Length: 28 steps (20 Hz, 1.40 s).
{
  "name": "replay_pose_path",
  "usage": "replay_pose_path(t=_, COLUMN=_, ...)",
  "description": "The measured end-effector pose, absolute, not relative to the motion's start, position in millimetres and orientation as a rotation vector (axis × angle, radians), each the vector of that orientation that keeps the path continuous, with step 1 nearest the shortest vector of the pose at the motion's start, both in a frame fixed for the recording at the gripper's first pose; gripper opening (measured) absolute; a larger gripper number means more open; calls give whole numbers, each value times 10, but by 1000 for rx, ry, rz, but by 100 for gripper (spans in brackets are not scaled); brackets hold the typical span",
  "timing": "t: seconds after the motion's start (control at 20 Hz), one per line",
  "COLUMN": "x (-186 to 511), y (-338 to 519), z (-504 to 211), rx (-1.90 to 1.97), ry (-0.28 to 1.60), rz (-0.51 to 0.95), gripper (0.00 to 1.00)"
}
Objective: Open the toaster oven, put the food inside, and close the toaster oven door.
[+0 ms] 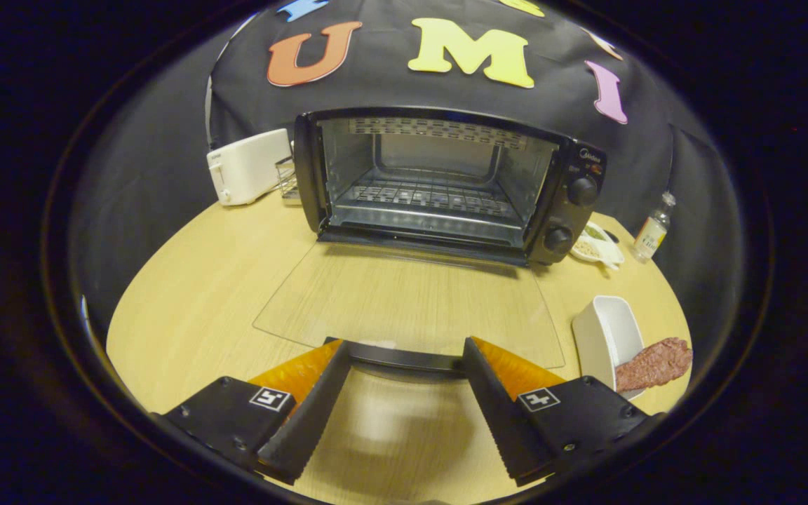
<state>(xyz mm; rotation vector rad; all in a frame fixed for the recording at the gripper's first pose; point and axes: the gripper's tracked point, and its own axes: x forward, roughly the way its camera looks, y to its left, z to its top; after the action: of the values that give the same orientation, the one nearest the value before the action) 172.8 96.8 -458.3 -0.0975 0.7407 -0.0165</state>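
Note:
The black toaster oven [446,182] stands at the back of the wooden table with its cavity open and a wire rack [432,196] inside. Its glass door [411,298] lies folded down flat toward me. The door's dark handle bar [404,361] runs crosswise between my fingertips. My gripper [404,344] is open, its fingers spread wide at the two ends of the handle and not pressing on it. A reddish-brown slab of meat [653,365] rests in a white dish [604,330] to the right of the right finger.
A white toaster [246,167] and a small wire holder [287,179] stand left of the oven. To the oven's right are a small dish of seasonings [593,247] and a little bottle [653,230]. The table's rounded edge [123,330] curves close on the left.

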Motion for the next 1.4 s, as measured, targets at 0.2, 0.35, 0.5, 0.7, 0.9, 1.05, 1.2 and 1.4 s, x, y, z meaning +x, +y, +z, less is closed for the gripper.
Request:
replay_pose_path(t=0.2, x=1712, y=969, z=-4505, rx=-115, ry=751, rz=23, gripper=100)
replay_pose_path(t=0.35, x=1746, y=779, z=-4257, rx=-93, ry=732, rz=62, gripper=100)
replay_pose_path(t=0.5, x=1813, y=315, z=-3923, rx=-115, ry=670, rz=75, gripper=100)
replay_pose_path(t=0.7, x=1821, y=-693, z=-3630, rx=-144, ry=636, rz=31, gripper=100)
replay_pose_path(t=0.9, x=1583, y=-1558, z=-3744, rx=-53, ry=707, rz=-21, gripper=100)
replay_pose_path(t=1.05, x=1359, y=-1902, z=-3934, rx=31, ry=773, rz=-40, gripper=96)
replay_pose_path(t=1.2, x=1177, y=-1885, z=-4201, rx=184, ry=858, rz=13, gripper=88)
replay_pose_path(t=1.4, x=1121, y=-1738, z=-4256, rx=439, ry=887, rz=44, gripper=62)
